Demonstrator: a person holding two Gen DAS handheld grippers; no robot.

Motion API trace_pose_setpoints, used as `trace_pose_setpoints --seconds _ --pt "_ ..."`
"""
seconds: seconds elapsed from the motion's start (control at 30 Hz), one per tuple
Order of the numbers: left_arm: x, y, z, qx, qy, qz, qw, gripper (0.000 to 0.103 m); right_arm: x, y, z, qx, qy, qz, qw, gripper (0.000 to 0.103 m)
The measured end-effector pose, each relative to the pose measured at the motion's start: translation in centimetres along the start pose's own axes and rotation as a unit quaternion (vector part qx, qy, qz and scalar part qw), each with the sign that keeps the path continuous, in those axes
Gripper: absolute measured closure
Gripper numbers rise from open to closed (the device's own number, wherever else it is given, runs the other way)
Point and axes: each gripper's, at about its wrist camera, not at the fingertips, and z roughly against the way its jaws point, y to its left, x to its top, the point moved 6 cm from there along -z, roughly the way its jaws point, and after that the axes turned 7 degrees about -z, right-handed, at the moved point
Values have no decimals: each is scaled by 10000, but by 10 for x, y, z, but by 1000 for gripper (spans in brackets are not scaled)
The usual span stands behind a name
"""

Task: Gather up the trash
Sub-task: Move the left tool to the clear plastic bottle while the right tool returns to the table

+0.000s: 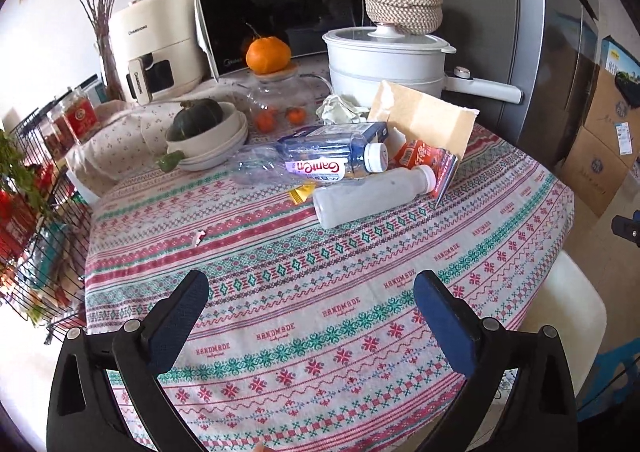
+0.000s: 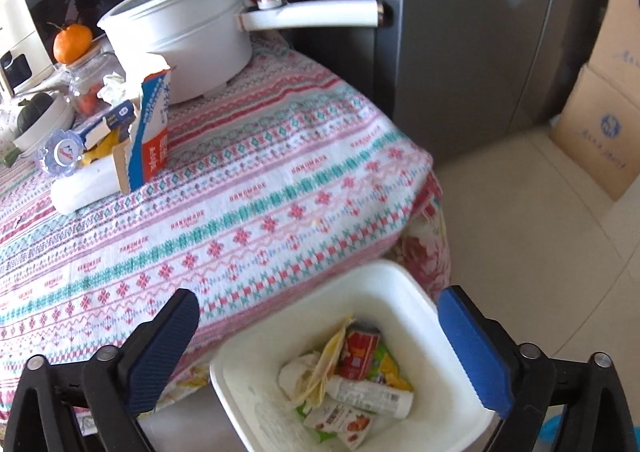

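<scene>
A heap of trash lies at the far side of the patterned tablecloth (image 1: 320, 312): a white bottle (image 1: 372, 196), a clear crushed bottle (image 1: 320, 160), a red carton (image 1: 428, 164), a torn cardboard box (image 1: 424, 120), crumpled paper (image 1: 340, 110) and a small yellow wrapper (image 1: 302, 194). My left gripper (image 1: 312, 292) is open and empty above the near tablecloth. My right gripper (image 2: 320, 316) is open and empty over a white bin (image 2: 400, 284) beside the table, which holds a red can (image 2: 360, 352), a small bottle (image 2: 372, 396) and wrappers. The heap also shows in the right wrist view (image 2: 120, 140).
A white pot with a long handle (image 1: 380, 60), a microwave (image 1: 276, 8), an orange on a glass jar (image 1: 268, 56), bowls with a green squash (image 1: 204, 128) and an air fryer (image 1: 156, 48) stand behind. A wire rack (image 1: 40, 232) is left; a fridge (image 2: 480, 32) and cardboard boxes (image 2: 600, 124) right.
</scene>
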Motion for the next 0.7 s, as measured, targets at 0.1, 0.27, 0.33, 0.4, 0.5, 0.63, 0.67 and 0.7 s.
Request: trace_pose_setpoints --seconds 0.1,0.27,0.33,0.4,0.5,0.63,0.67,0.7 --pt "10 10 -18 -141 185 333 9992 0 10 13 -4 43 -106 55 9999 1" --pt "45 26 -49 -134 595 848 9945 0 22 35 -18 255 -39 108 9996 1" --pt "63 31 -60 -159 580 1152 9915 0 24 43 -23 341 6 131 9993 1" --pt "81 32 -78 -176 725 1300 9887 0 24 48 -29 402 83 161 9990 1" --pt "107 32 -108 -85 965 1481 9842 0 25 54 -36 359 164 279 9988 1" --pt "131 33 -146 237 1273 1655 9777 0 30 58 -44 210 153 438 9987 1" --pt "132 33 -153 314 1353 1698 9756 1 31 59 -46 205 162 458 9986 1" --pt "132 32 -160 379 1451 1717 9737 1 32 59 -49 205 173 483 9985 1"
